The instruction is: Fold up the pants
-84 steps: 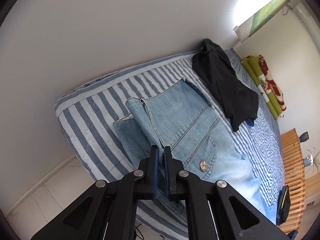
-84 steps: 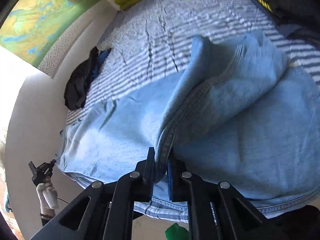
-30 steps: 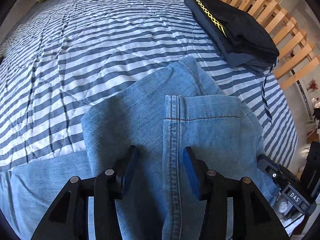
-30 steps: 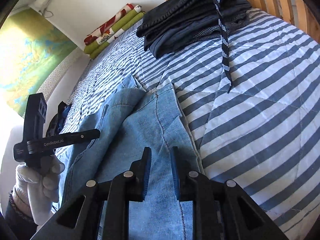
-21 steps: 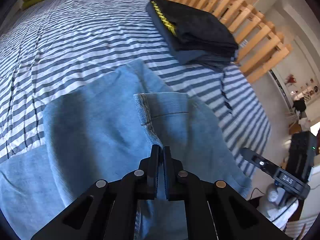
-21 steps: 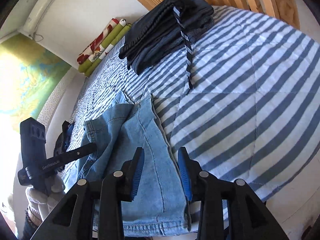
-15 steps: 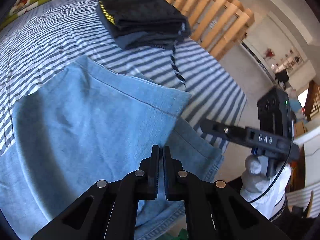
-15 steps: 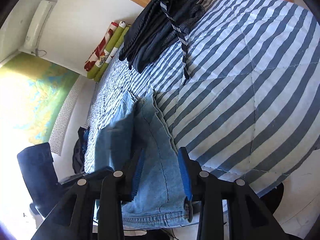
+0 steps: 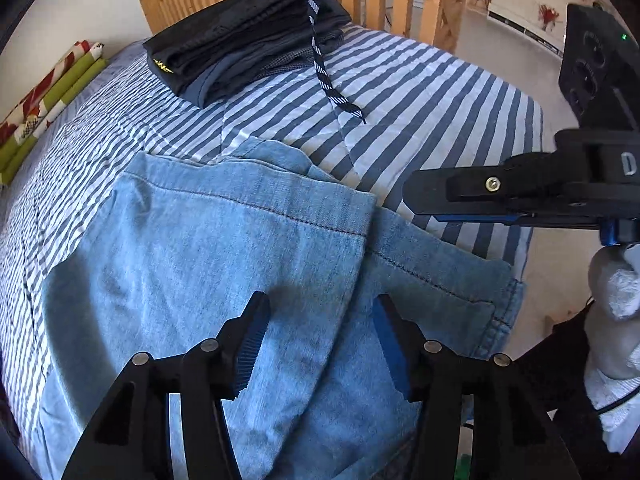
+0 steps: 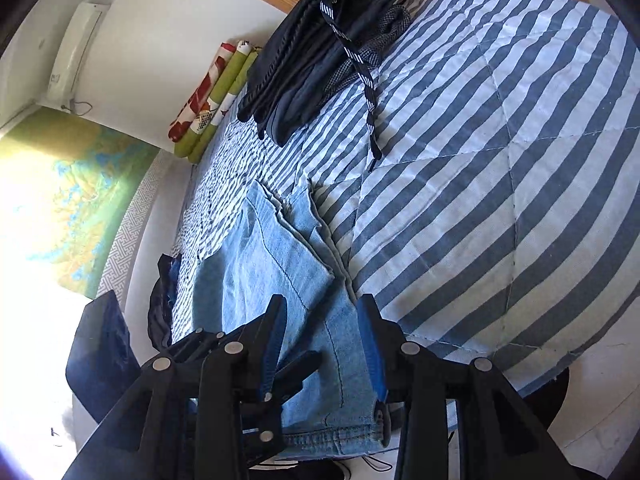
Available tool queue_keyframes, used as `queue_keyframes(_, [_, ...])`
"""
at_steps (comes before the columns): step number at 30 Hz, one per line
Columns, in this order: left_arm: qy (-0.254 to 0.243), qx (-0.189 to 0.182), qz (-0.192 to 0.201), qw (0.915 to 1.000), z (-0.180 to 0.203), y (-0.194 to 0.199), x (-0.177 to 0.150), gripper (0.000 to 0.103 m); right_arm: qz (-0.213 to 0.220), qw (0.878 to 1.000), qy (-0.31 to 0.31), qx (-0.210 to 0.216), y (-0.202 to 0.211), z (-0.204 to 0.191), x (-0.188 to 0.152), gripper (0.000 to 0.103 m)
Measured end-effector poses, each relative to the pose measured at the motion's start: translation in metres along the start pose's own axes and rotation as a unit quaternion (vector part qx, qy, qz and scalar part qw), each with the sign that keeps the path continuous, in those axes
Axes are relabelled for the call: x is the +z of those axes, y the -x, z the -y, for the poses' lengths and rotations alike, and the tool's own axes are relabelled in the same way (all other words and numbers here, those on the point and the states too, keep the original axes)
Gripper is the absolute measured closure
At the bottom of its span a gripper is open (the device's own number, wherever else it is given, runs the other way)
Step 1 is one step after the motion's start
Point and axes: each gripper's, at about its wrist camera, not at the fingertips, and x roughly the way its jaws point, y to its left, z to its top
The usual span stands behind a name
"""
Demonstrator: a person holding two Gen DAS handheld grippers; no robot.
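Spread across the near half of the striped bed (image 9: pixel 420 92): the jeans (image 9: pixel 208 264), pale blue denim, one layer lying over another with the upper hem stitched and slightly short of the lower. Lay flat, close to the bed's near edge, in the right wrist view running down between that gripper's fingers to the waistband end (image 10: pixel 336 438).

Farther back against the wooden slats, well apart from the denim: a stack of dark folded clothes (image 9: pixel 244 52) with a striped drawstring (image 9: pixel 324 76) trailing onto the cover.

Judged as medium-weight cloth, limp yet thick enough to hold a crease; unlikely to slip on the quilted cover, not fragile, bulky at seams and hems. Best taken at a doubled hem or side seam, both layers pinched together near a corner, so the under layer would not drag behind.

Left gripper (image 9: pixel 320 336) held just over the upper layer, jaws wide apart, nothing between them. Right gripper (image 10: pixel 324 344) likewise spread, straddling the denim without clamping; also seen side-on in the left wrist view (image 9: pixel 472 196), carried by a white-gloved hand (image 9: pixel 616 320).
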Motion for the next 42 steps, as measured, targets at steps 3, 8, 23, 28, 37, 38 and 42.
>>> queue_keyframes(3, [0.009,-0.02,0.011,0.9997,-0.007,-0.006,0.007,0.076,0.008,1.0,-0.004,0.001,0.008,0.003,0.001,0.069])
queue_keyframes(8, [0.067,-0.07,0.015,0.9952,-0.037,0.001,0.011,0.093,0.012,1.0,-0.001,-0.011,0.013,0.009,0.002,0.069])
queue_keyframes(23, [0.055,-0.162,0.032,0.9847,0.01,0.034,-0.029,0.094,-0.007,0.999,-0.025,0.038,0.014,0.016,-0.001,0.069])
queue_keyframes(28, [0.025,-0.136,0.033,0.9899,0.021,0.038,-0.033,0.093,-0.01,0.999,-0.023,0.03,0.018,0.017,-0.002,0.069])
queue_keyframes(37, [0.05,-0.144,0.027,0.988,-0.002,0.06,-0.052,0.066,-0.033,0.999,-0.015,-0.008,0.018,0.024,-0.011,0.069])
queue_keyframes(38, [0.047,-0.136,0.025,0.9892,-0.005,0.061,-0.055,0.062,-0.035,0.999,-0.014,-0.008,0.018,0.025,-0.012,0.069])
queue_keyframes(42, [0.022,-0.116,0.022,0.9928,0.004,0.055,-0.061,0.055,-0.047,0.999,-0.015,-0.01,0.016,0.026,-0.02,0.069])
